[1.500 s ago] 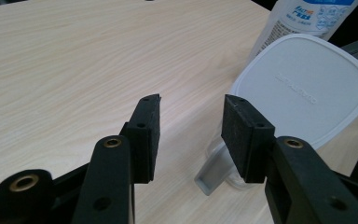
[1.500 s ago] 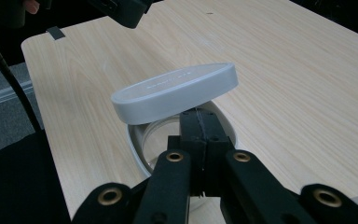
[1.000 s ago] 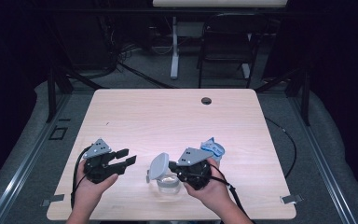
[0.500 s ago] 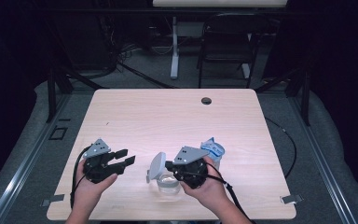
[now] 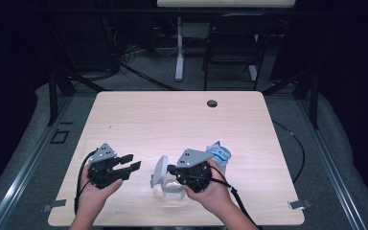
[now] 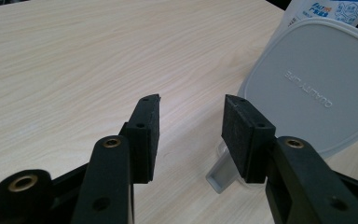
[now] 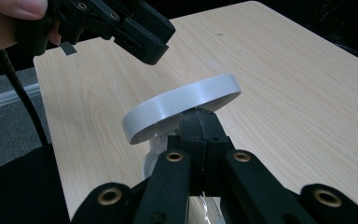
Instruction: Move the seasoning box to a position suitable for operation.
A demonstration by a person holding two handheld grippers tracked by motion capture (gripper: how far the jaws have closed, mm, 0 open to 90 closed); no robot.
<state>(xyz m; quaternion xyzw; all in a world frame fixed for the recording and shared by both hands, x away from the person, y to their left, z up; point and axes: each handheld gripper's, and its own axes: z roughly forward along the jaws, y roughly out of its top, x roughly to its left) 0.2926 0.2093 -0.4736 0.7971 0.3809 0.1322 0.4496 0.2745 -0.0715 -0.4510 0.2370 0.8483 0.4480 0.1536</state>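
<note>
while one lid [image 5: 160,168] tilts, one container [image 5: 172,190] and one pouch [image 5: 219,155] rest.

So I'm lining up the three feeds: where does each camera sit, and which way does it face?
High view: above the person's side, looking forward and down on the table; both hands and forearms show.
Left gripper view: rides the left hand-held gripper, looking along its open jaws at the grey lid.
Right gripper view: rides the right hand-held gripper, jaws clamped on that lid's rim; the other gripper shows beyond.
All three share the lid.
</note>
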